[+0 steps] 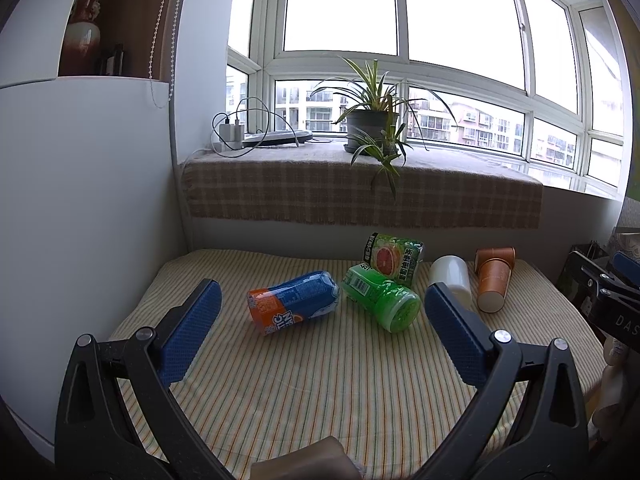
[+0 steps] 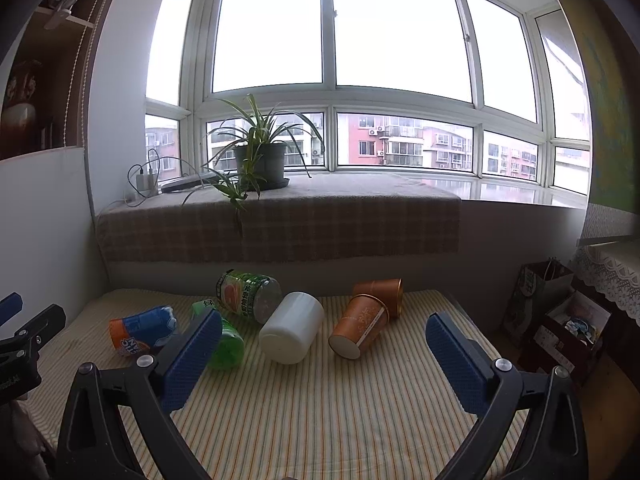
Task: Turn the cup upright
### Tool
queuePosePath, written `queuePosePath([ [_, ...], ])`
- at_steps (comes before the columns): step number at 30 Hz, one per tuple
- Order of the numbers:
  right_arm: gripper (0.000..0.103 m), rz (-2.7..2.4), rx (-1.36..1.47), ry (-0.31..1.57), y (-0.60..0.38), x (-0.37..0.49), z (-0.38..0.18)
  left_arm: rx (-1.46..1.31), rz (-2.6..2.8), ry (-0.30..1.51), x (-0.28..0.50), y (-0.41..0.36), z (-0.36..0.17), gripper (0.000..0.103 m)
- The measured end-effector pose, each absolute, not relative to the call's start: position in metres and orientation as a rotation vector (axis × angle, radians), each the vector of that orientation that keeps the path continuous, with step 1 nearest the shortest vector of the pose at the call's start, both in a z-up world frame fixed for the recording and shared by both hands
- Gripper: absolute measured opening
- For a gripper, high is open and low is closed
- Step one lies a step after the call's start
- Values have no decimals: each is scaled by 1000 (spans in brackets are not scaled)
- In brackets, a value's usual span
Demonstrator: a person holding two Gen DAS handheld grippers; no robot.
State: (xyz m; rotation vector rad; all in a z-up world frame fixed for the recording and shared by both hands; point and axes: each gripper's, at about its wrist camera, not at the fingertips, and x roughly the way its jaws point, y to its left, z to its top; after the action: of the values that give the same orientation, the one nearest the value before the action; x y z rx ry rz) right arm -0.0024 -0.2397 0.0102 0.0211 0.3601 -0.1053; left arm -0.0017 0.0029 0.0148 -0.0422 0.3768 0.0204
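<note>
Since no cup is gripped yet, both grippers held back, fingers spread wide: left gripper (image 1: 322, 328), right gripper (image 2: 324, 338). Orange paper cup (image 2: 360, 330) lies on side on striped table (image 2: 340, 412), 12 o'clock of right gripper, touching second paper cup (image 2: 382, 290) behind; white cup (image 2: 292, 332) at 11 o'clock. Right-side grasp judged likeliest.

Five containers lie tipped on the table (image 2: 360, 420) (cans (image 2: 144, 330) left, cups (image 2: 360, 330) right).

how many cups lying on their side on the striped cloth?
3. White plastic cup lies mid-table; orange paper cup lies to its right, base toward the camera; a second orange paper cup lies behind that. Others could be hidden behind the bottles.
</note>
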Motion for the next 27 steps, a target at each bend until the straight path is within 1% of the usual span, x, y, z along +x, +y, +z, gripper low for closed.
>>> queuePosePath([
  [27, 103, -94, 24, 374, -240, -2, 5, -41, 18, 374, -1, 0, 13, 103],
])
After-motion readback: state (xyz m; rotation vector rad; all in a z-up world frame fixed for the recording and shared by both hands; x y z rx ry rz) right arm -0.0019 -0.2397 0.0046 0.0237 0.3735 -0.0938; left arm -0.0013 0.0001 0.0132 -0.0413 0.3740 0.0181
